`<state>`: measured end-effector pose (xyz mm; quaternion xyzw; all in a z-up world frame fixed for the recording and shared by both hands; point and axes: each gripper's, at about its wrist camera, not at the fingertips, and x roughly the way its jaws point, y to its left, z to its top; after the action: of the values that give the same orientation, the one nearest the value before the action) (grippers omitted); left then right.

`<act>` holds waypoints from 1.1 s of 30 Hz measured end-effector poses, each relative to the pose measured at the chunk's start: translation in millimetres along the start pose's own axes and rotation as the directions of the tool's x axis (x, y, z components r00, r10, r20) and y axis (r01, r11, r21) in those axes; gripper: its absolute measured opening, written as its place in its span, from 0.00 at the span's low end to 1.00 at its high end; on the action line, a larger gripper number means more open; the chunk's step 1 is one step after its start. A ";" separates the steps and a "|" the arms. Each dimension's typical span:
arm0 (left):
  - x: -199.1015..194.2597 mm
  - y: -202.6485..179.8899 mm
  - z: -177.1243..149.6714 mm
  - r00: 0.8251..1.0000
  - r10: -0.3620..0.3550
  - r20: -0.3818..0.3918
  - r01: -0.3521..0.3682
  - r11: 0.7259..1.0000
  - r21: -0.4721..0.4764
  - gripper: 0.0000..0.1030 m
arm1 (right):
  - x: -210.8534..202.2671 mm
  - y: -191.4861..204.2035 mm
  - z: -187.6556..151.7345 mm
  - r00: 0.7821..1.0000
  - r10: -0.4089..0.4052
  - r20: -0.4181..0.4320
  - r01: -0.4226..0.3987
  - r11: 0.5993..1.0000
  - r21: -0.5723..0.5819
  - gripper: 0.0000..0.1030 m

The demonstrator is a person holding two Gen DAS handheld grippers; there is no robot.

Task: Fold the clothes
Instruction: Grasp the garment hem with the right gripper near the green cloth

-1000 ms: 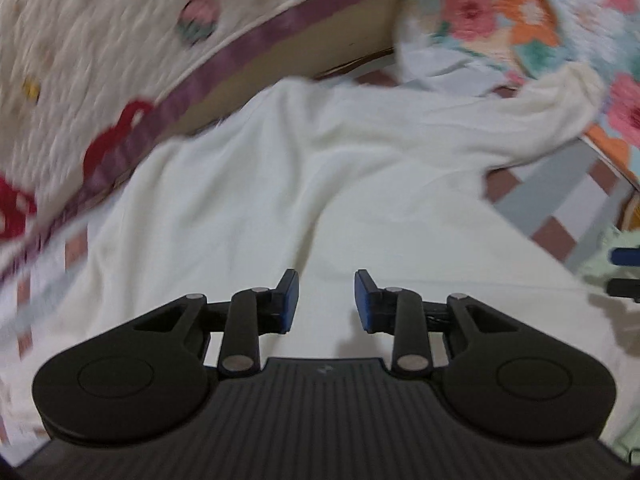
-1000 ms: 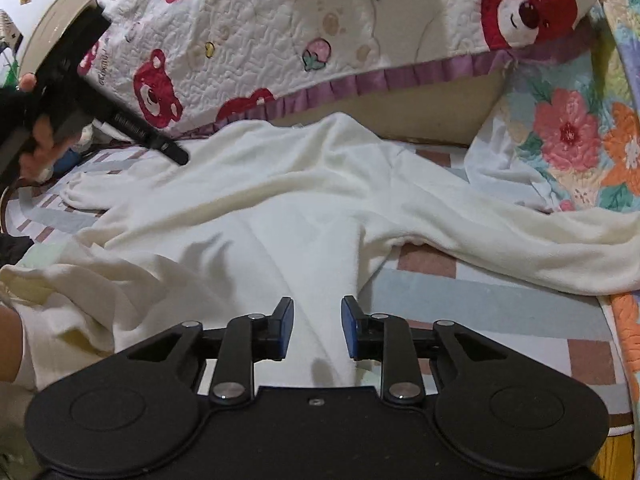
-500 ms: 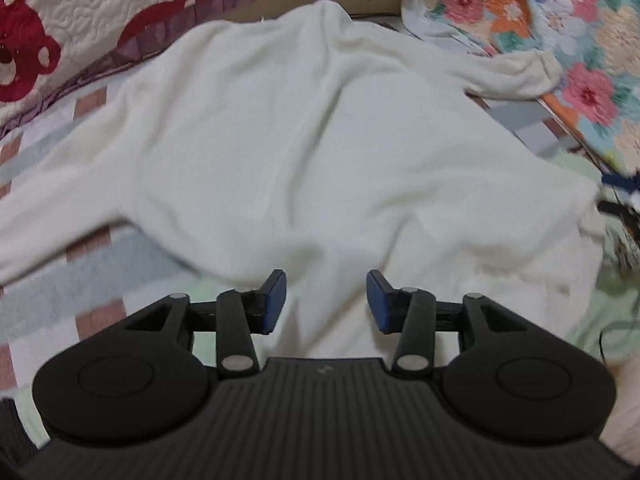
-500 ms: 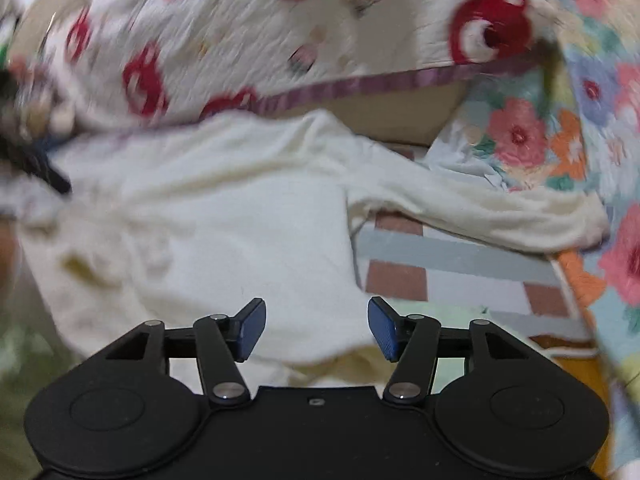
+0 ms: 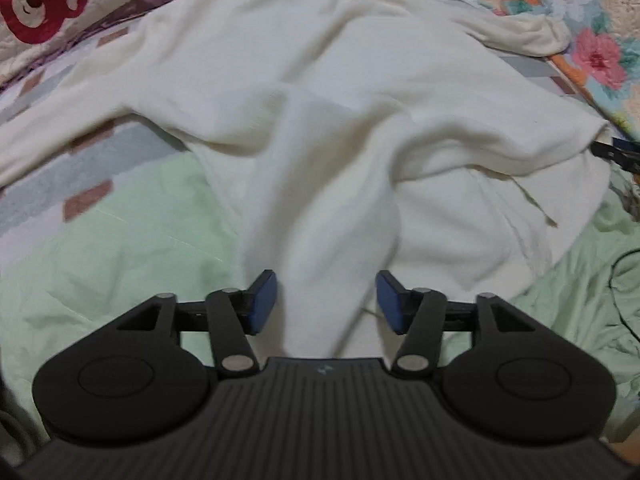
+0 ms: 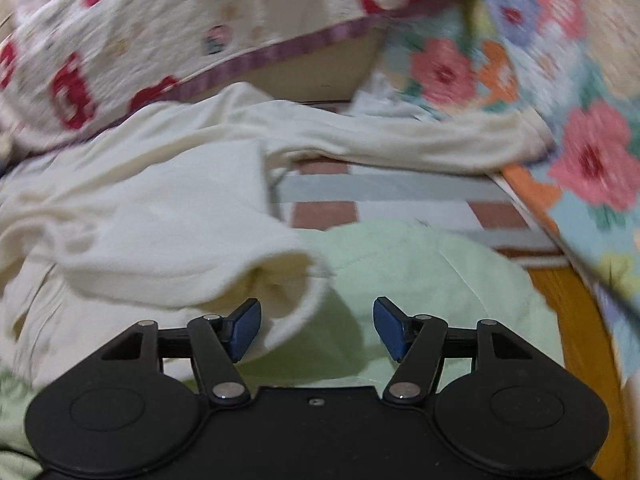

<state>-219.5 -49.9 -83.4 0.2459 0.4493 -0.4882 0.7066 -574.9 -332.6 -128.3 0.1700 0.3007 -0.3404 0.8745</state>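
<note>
A cream sweater [image 5: 360,80] lies spread on the bed, one sleeve [image 5: 60,128] out to the left and the other [image 5: 520,36] to the far right. My left gripper [image 5: 326,304] is open at the near hem, and a raised fold of the sweater runs up between its fingers without being pinched. My right gripper [image 6: 316,328] is open over the green sheet. A rolled corner of the sweater [image 6: 160,208] lies against its left fingertip [image 6: 244,328]. In the left wrist view the right gripper's tips [image 5: 612,151] show at the sweater's right edge.
A bear-print quilt [image 6: 120,40] rises along the back and a floral quilt [image 6: 580,120] along the right. Under the sweater are a green sheet [image 5: 100,240] and a checked blanket [image 6: 380,200]. A wooden edge [image 6: 568,320] lies at the right, a black cable [image 5: 624,280] on the sheet.
Both grippers have drawn back from over the sweater's body to its near hem and opened wider. The hem has bunched into a fold at the left gripper.
</note>
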 end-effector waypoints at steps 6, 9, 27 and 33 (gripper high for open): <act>33.1 -16.2 -1.2 0.971 0.236 -0.032 -0.231 0.965 0.121 0.67 | 8.0 6.9 6.9 0.993 0.114 0.010 -0.114 0.993 -0.024 0.36; 48.7 -12.4 3.0 0.953 0.295 -0.066 -0.285 0.949 0.134 0.71 | 17.9 13.4 12.8 0.986 0.164 -0.024 -0.164 0.986 -0.028 0.19; -16.7 21.4 -23.4 0.936 0.351 0.010 -0.345 0.925 -0.157 0.33 | -35.4 4.9 -6.8 0.994 -0.041 0.100 0.040 0.999 0.010 0.04; -8.5 19.1 -29.8 0.926 0.371 -0.067 -0.377 0.916 -0.141 0.52 | -34.6 3.5 -8.0 0.994 -0.027 0.109 0.024 0.999 0.025 0.05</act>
<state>-214.8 -14.8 -91.8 0.2821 0.4434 -0.3038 0.7947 -596.0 -309.0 -111.9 0.1574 0.2504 -0.3639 0.8832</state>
